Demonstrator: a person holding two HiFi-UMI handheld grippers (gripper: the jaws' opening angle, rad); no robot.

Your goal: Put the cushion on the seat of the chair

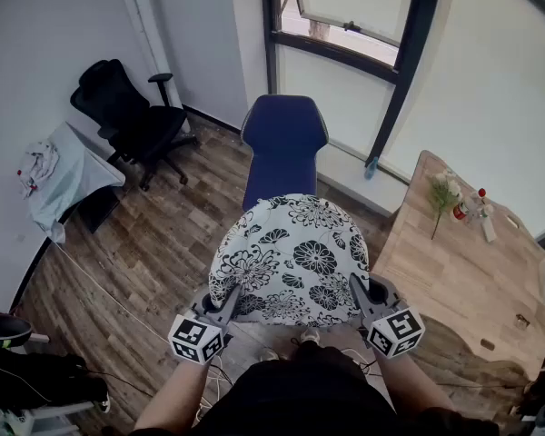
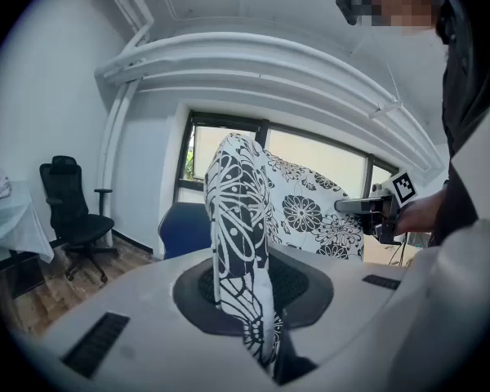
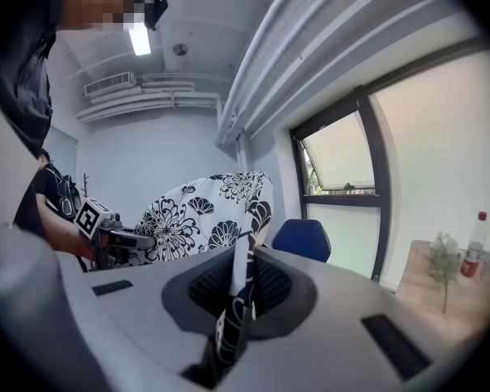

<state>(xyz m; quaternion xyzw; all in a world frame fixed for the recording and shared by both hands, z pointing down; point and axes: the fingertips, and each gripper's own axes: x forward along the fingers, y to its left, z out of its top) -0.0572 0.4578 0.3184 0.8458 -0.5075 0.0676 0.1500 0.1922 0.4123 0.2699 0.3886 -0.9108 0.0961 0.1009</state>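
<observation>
By left gripper [image 1: 232, 300] and right gripper [image 1: 358, 289] (both clamped) the cushion [image 1: 291, 254] is pinched; it should be lowered level onto the blue chair [image 1: 284, 143].

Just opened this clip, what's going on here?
A person holds a black-and-white floral fabric cushion by its near edge, the left gripper clamped on one side and the right gripper on the other. Each gripper view shows the fabric pinched between shut jaws. The cushion is held up in front of the blue chair, not yet laid on its seat.
</observation>
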